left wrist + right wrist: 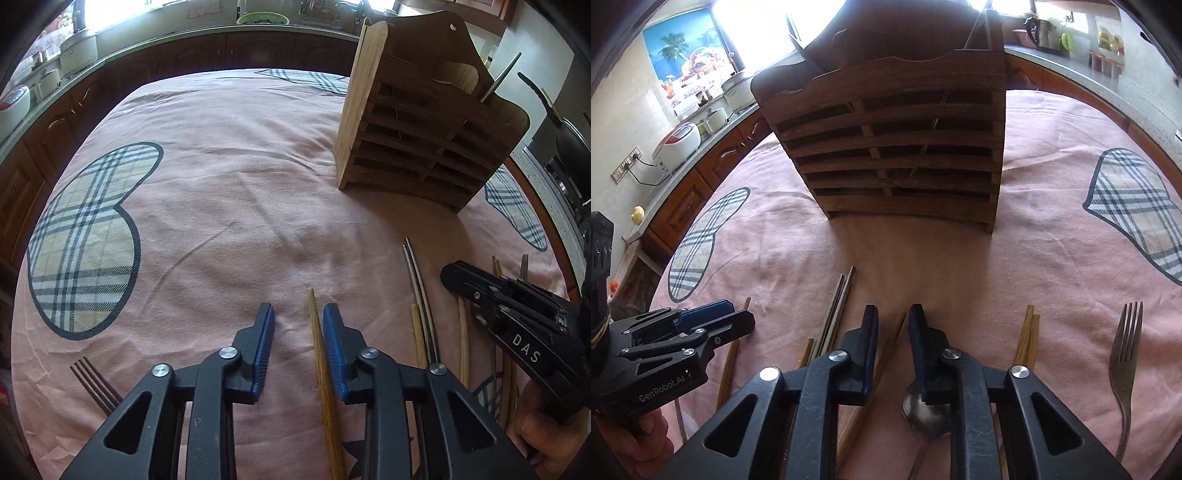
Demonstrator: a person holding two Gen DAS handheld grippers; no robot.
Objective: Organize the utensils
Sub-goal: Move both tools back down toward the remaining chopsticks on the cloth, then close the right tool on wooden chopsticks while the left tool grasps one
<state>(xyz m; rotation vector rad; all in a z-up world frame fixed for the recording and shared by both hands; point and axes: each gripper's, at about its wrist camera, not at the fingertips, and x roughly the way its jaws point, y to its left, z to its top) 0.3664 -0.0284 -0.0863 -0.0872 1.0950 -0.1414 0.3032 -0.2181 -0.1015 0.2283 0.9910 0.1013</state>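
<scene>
A wooden slatted utensil holder stands on the pink cloth; it fills the middle of the right wrist view, with a few utensils in it. My left gripper is open, low over the cloth, with a wooden chopstick lying between its fingers next to the right pad. My right gripper is open over a wooden chopstick. A metal spoon lies under its right finger. Metal chopsticks lie to the left, a chopstick pair and a fork to the right.
A second fork lies at the lower left of the left wrist view. Plaid heart patches mark the pink cloth. Kitchen counters with rice cookers and pots surround the table.
</scene>
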